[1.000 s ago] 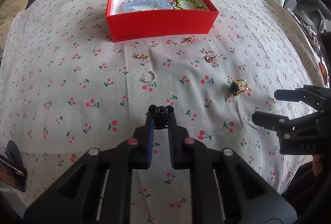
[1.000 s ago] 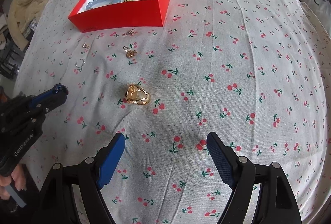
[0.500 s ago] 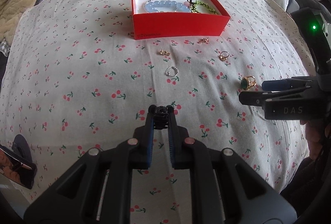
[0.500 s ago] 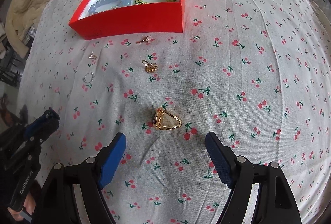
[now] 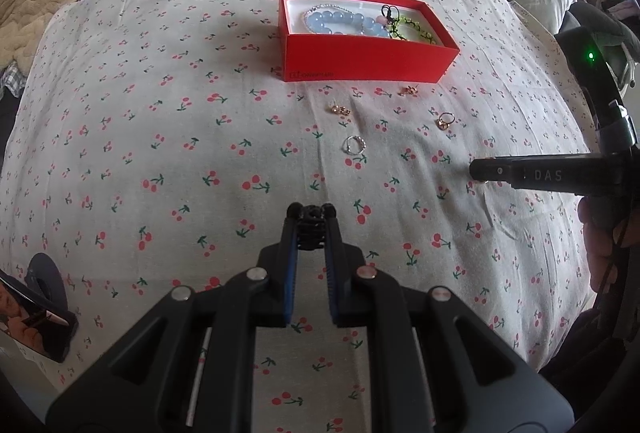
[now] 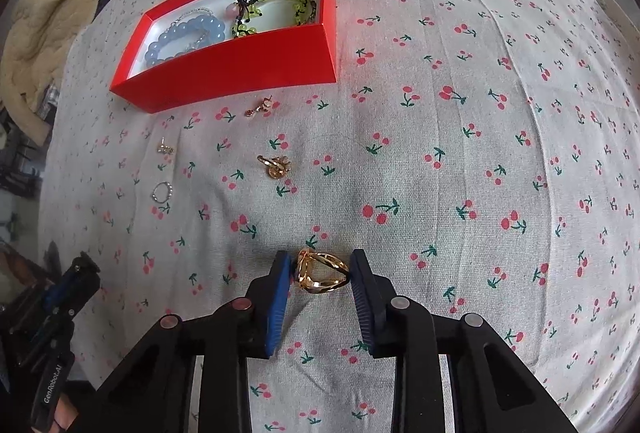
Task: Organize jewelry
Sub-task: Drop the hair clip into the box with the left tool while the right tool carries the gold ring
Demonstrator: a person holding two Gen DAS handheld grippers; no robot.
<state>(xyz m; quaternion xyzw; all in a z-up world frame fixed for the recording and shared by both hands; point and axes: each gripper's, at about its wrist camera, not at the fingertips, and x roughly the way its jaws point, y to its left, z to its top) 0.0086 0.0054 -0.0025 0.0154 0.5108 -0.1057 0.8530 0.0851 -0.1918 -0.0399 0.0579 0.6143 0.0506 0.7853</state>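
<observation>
1. Two claws are out: your right claw (image 6: 320,267) has just been closing and now brackets the gold ring (image 6: 320,271) on the bedspread (image 6: 440,153). A second ago it stood wide, short of the ring.
2. Both pads look to touch the ring, though whether they truly pinch it is hard to tell. If so, the box (image 6: 240,69) comes next.
3. Your left claw (image 5: 311,211) is narrow, clamped on something small and dark that I cannot identify.
4. From the left camera the right claw hides the ring. Four small pieces lie loose near the box.
</observation>
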